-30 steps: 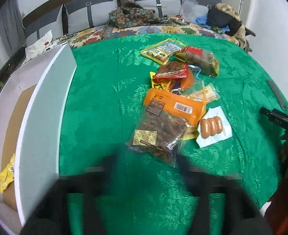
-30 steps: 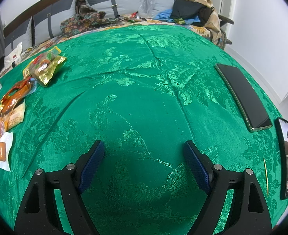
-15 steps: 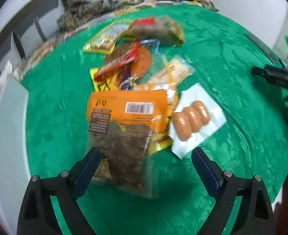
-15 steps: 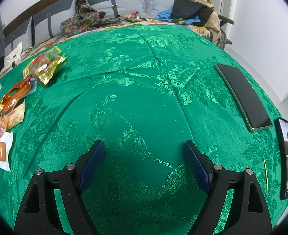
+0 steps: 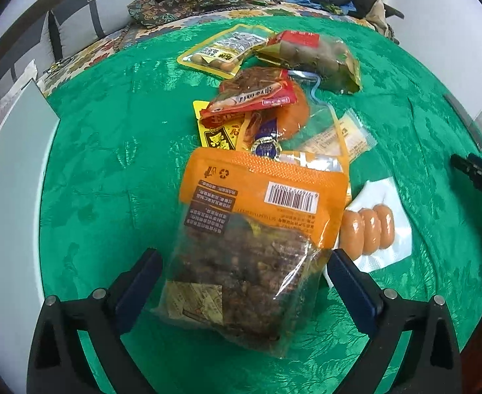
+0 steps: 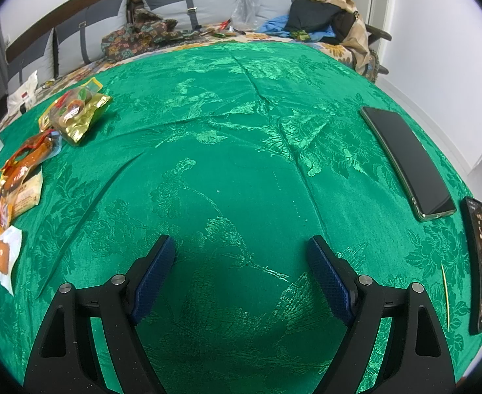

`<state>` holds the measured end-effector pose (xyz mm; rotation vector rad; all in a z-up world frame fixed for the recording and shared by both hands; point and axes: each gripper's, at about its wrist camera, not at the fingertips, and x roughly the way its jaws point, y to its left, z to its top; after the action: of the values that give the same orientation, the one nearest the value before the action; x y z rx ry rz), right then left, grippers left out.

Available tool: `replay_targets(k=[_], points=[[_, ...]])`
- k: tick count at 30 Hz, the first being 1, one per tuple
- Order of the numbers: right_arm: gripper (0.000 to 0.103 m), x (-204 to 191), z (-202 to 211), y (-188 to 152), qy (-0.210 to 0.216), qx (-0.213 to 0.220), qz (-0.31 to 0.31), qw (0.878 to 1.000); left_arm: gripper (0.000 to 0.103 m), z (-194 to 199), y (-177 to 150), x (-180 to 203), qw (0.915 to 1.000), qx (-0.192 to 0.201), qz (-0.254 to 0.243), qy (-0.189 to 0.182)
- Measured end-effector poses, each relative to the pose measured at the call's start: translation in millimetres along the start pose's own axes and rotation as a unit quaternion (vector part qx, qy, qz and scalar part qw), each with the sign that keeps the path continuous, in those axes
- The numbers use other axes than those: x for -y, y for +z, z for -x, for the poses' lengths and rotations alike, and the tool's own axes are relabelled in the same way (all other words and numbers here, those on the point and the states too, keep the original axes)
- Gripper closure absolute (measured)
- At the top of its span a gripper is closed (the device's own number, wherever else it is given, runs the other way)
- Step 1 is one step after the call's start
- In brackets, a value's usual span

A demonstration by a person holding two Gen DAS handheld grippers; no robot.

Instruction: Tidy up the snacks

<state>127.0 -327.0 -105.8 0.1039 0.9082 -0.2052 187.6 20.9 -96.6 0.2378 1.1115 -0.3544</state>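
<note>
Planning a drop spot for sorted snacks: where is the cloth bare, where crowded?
Bare: the green cloth between the snack pile and the two phones, ahead of the open right gripper. Crowded: around the orange bag between the left gripper fingers.

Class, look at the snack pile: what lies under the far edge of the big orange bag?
Tucked under the orange bag are a yellow packet, a clear wrapper with a blue seal and a pale cracker packet. How far they reach beneath it is covered.
</note>
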Motion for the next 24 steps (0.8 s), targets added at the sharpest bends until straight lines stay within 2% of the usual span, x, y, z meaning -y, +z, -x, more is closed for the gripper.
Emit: replay_targets(k=[5, 12, 24], points=[[0.017, 0.1, 0.0, 0.0, 0.0, 0.0, 0.0, 1.0, 0.003, -8.0, -2.2, -0.9, 0.9999, -0.013, -0.008, -0.006], [0.017, 0.2, 0.1, 0.1, 0.0, 0.0, 0.0, 1.0, 0.003, -2.8, -4.3, -4.4, 0.9997, -0.008, -0.002, -0.023], [0.017, 0.6, 0.1, 0.1, 0.0, 0.0, 0.0, 1.0, 0.003, 9.5, -6.1, -0.1, 0.9975, -0.024, -0.062, -0.024]])
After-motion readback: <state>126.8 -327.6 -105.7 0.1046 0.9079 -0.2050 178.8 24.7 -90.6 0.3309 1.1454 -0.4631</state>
